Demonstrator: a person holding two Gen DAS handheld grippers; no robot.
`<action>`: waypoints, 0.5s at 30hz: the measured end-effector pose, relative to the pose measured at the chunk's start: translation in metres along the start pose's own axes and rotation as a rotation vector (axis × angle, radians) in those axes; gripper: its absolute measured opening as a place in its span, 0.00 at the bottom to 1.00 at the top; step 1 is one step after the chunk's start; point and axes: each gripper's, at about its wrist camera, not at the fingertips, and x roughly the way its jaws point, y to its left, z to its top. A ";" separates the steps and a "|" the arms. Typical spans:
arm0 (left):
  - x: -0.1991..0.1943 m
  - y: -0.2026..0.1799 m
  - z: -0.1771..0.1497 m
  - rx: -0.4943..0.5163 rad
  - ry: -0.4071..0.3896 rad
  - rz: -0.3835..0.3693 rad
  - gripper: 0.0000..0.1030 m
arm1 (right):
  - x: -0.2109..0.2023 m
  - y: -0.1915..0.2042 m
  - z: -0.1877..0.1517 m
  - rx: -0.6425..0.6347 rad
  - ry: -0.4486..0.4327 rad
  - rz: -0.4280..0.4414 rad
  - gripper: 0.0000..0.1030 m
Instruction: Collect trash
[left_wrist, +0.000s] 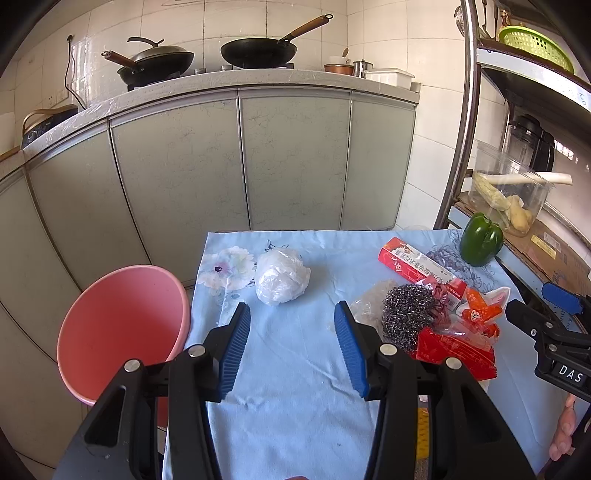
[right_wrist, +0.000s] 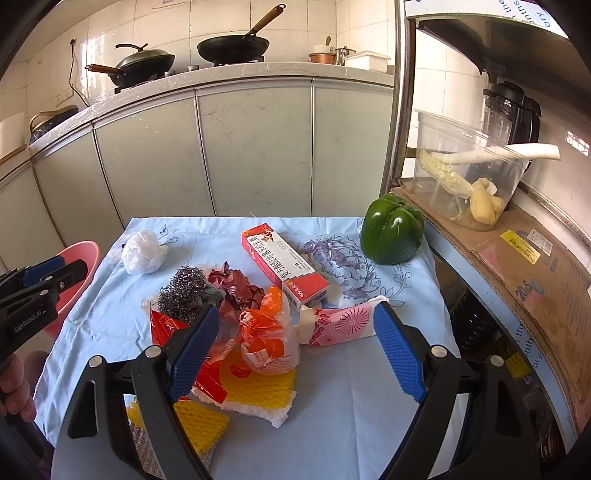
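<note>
Right gripper (right_wrist: 295, 354) hanging wide apart, empty, over trash pile (right_wrist: 258, 332); left gripper (left_wrist: 291, 347) gaping, empty; plastic ball (left_wrist: 282, 277) lying just beyond it, pink bin (left_wrist: 122, 328) sitting left.

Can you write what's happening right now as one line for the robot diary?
left gripper: open, empty, aimed at white plastic wad | right gripper: open, empty, over orange net wrapper | pink bin: beside table

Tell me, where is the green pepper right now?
The green pepper sits at the table's far right corner in both views, beside the cluttered shelf, just beyond the red and white box.
</note>
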 end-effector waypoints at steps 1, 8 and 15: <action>-0.003 -0.004 -0.002 0.000 -0.001 0.000 0.46 | 0.000 0.000 0.000 -0.001 0.000 -0.001 0.83; -0.004 -0.007 -0.001 0.003 -0.003 0.002 0.46 | -0.001 0.000 0.000 -0.001 -0.002 -0.001 0.83; -0.006 -0.004 0.000 0.003 -0.004 0.001 0.46 | -0.003 0.000 0.000 -0.002 -0.006 0.001 0.83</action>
